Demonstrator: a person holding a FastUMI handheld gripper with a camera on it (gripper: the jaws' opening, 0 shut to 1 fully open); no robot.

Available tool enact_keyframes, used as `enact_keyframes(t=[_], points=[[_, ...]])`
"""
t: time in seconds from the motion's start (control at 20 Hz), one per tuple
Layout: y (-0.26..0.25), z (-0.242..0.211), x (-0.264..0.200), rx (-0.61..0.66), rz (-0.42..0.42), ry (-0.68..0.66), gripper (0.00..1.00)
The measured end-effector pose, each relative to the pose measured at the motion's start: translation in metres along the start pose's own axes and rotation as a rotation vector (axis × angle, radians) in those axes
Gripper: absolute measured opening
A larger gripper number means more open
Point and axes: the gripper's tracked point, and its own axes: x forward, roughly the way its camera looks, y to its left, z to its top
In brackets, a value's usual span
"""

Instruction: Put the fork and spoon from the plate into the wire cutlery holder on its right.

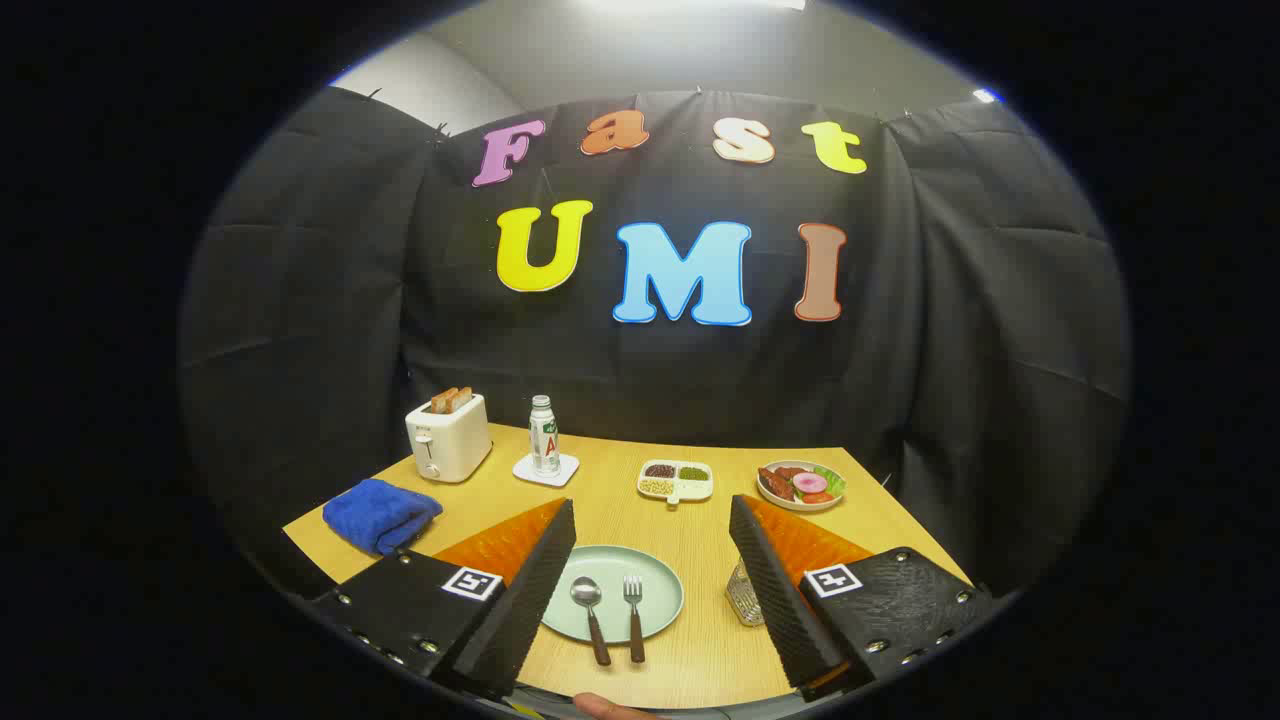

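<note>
Spoon and fork lie low-centre on plate | light, stiff, slick; grip handles | holder probably wire, half-hidden | gripper spread wide, empty

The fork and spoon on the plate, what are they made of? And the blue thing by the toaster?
The fork and spoon look like shiny metal on top, glinting in the light, with dark brown handles, maybe wood or plastic. The blue thing looks like a soft, fuzzy cloth, folded and rumpled. The gripper hangs open above the plate.
</note>
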Motion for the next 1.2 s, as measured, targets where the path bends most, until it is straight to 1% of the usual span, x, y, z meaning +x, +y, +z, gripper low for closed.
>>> enact_keyframes(t=[0.6,1.0,1.2], points=[[-0.024,-0.002,0.005,0.049,-0.057,-0.002,0.94],[-0.02,-0.02,0.014,0.01,-0.038,0.048,0.94],[-0.018,-0.05,0.022,-0.011,-0.025,0.129,0.95]])
